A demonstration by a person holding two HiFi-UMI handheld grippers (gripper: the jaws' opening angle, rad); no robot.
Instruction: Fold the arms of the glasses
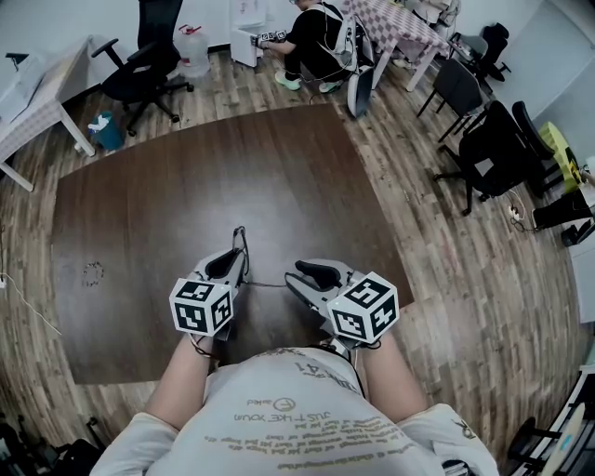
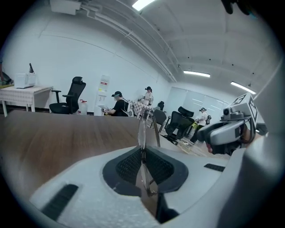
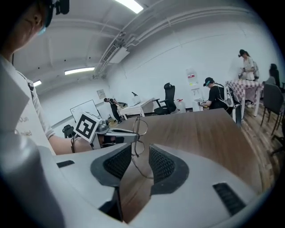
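Thin wire-framed glasses (image 1: 240, 244) are held above the brown table (image 1: 167, 186) near its front edge. My left gripper (image 1: 234, 265) is shut on the frame; in the left gripper view the rim (image 2: 143, 129) stands upright, pinched between the dark pads of the left gripper (image 2: 143, 156). My right gripper (image 1: 297, 276) is close on the right, open. In the right gripper view the lenses (image 3: 139, 128) hang just ahead of the right gripper (image 3: 140, 155), and one thin arm of the glasses runs back between the spread pads without being pressed.
A person (image 1: 316, 42) crouches on the floor beyond the table's far edge. Black office chairs (image 1: 139, 65) (image 1: 493, 149) stand at the far left and the right. A water jug (image 1: 192, 51) sits by the back wall. A checked table (image 1: 400, 28) is at the back right.
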